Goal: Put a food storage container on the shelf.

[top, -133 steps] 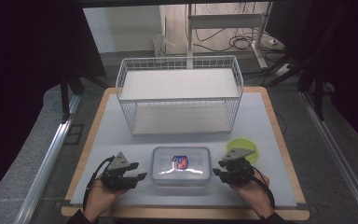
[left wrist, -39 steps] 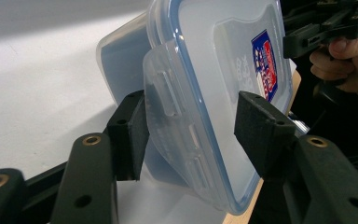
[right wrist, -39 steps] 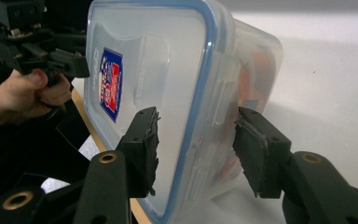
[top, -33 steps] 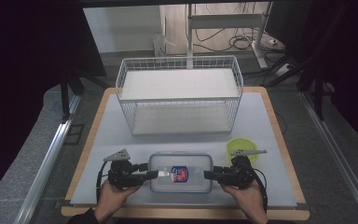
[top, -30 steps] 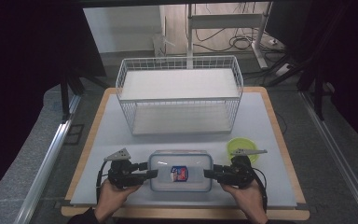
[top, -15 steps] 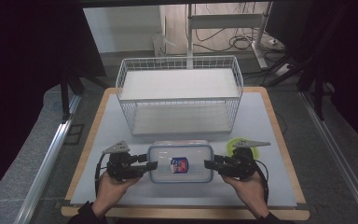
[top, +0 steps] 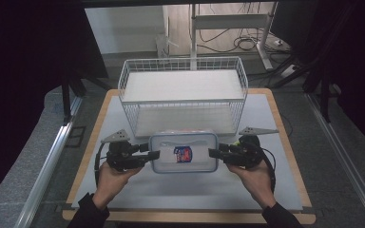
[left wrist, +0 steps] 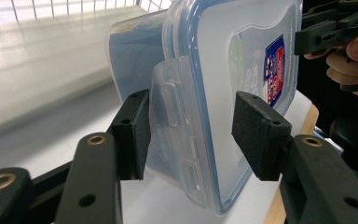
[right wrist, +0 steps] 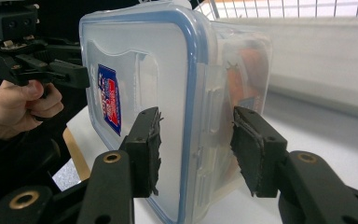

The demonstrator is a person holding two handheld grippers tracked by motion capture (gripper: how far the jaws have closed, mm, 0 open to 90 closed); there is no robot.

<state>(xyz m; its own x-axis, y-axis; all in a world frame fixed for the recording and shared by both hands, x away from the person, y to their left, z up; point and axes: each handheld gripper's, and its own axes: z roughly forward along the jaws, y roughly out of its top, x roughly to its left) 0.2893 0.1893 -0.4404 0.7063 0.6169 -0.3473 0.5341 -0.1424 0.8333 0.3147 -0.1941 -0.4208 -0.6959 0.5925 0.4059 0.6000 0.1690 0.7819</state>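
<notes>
the person has the lidded plastic box (top: 184, 152) off the table, left gripper (top: 153, 155) and right gripper (top: 214, 153) each clamped on an end clip, just near of the wire basket (top: 182, 95). next, i'd guess, carry it level over the rim.

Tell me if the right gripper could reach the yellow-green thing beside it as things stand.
Probably not yet. The right gripper is clamped on one end of the clear plastic lidded container, shared with the left gripper. The yellow-green thing lies just behind it, mostly hidden.
</notes>
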